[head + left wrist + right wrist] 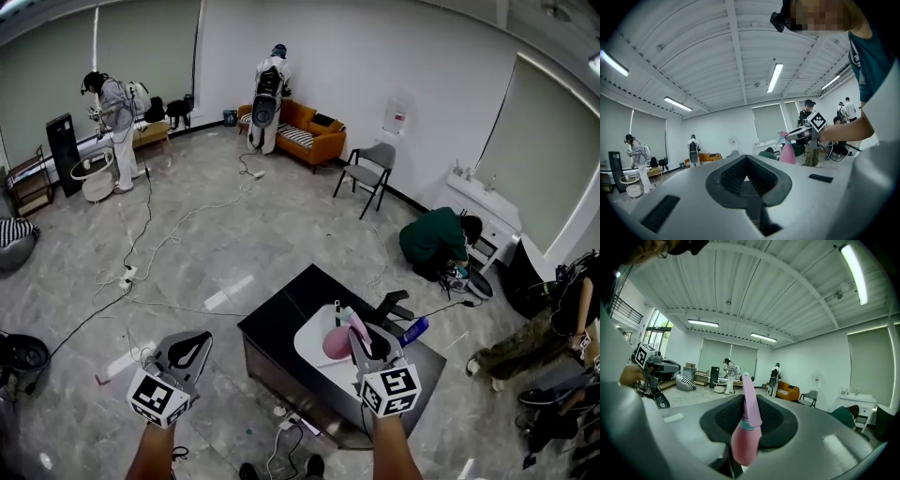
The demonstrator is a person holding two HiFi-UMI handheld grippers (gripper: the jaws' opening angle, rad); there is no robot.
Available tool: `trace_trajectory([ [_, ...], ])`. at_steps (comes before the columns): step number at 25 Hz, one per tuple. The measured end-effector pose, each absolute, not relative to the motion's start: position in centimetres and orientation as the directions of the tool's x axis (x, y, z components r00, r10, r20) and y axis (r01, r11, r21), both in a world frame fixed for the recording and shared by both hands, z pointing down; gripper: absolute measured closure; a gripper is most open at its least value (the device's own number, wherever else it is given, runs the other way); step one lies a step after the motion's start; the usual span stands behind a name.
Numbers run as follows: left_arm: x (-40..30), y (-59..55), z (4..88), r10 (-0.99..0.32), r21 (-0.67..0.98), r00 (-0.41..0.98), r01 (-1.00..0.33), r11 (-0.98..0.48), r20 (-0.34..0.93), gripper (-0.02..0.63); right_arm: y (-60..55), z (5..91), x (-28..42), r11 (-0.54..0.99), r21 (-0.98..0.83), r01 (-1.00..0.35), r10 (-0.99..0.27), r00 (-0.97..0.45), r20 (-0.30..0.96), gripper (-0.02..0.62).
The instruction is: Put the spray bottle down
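Observation:
A pink spray bottle (pixel 336 343) with a teal collar is clamped between the jaws of my right gripper (pixel 361 339). It hangs over a white tray (pixel 311 352) on the black table (pixel 281 323). In the right gripper view the bottle (pixel 746 433) stands upright between the dark pads (pixel 722 418), its pink nozzle rising past my right gripper (pixel 743 401). My left gripper (pixel 199 343) hovers left of the table, jaw tips together and empty. In the left gripper view my left gripper (pixel 746 159) points level, and the bottle (pixel 787 153) shows off to the right.
A blue bottle (pixel 412 330) and a black object (pixel 394 305) lie at the table's far side. Cables (pixel 141 272) trail over the floor to the left. A person in green (pixel 436 239) crouches beyond the table. A grey chair (pixel 367 173) and an orange sofa (pixel 309 131) stand by the far wall.

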State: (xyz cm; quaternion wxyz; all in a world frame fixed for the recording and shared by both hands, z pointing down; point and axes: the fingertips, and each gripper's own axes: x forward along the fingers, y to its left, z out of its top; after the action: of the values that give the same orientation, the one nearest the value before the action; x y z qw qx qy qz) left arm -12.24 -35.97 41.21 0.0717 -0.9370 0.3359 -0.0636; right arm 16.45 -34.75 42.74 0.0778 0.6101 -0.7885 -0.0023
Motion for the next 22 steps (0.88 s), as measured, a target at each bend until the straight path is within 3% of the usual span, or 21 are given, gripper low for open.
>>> trace_trajectory([
  [22,-14.1,-40.6,52.4,-0.826,-0.126,0.529,-0.821,-0.556,0.195,0.617,-54.6,58.3,10.9,0.559,0.057,-0.827,-0.821,-0.543,0.177,0.502],
])
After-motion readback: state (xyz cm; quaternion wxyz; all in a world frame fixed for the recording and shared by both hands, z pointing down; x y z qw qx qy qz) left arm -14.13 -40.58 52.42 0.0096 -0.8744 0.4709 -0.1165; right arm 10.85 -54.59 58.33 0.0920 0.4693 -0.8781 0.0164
